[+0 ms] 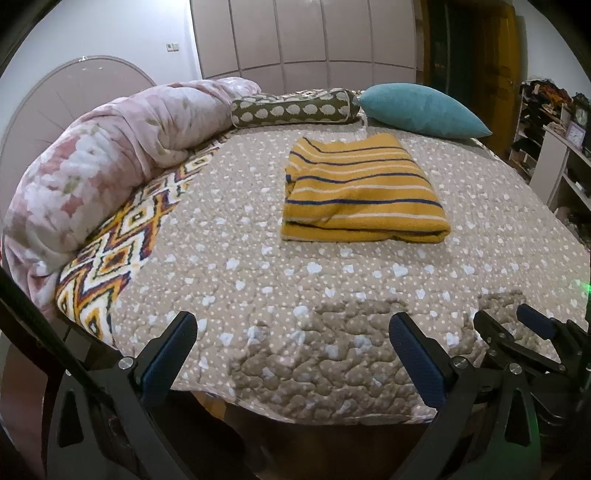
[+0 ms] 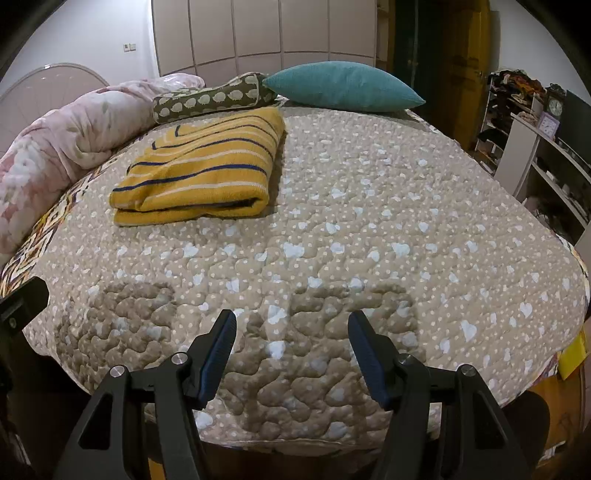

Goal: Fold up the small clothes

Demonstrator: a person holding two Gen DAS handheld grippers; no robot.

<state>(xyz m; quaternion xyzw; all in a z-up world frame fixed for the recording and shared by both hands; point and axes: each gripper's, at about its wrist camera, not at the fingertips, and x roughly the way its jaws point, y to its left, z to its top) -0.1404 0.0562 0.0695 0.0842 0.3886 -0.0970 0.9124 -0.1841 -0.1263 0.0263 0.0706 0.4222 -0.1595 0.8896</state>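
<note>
A mustard-yellow garment with navy and white stripes (image 1: pixel 362 192) (image 2: pixel 201 170) lies folded into a thick rectangle on the beige quilted bedspread (image 1: pixel 258 258) (image 2: pixel 369 229). My left gripper (image 1: pixel 293 325) hangs open over the near edge of the bed, well short of the garment, nothing between its blue pads. The right gripper (image 2: pixel 291 325) is open too, over the same near edge, with the garment far off to its upper left. The left wrist view catches the right gripper (image 1: pixel 509 325) at its lower right edge. The left gripper's black body pokes in at the left of the right wrist view.
A rolled pink floral duvet (image 1: pixel 92 166) lines the left side of the bed. A patterned bolster (image 1: pixel 295 109) and a teal pillow (image 1: pixel 421 110) lie at the far end. Cluttered white shelves (image 2: pixel 546 155) stand to the right, wardrobe doors (image 1: pixel 306 33) behind.
</note>
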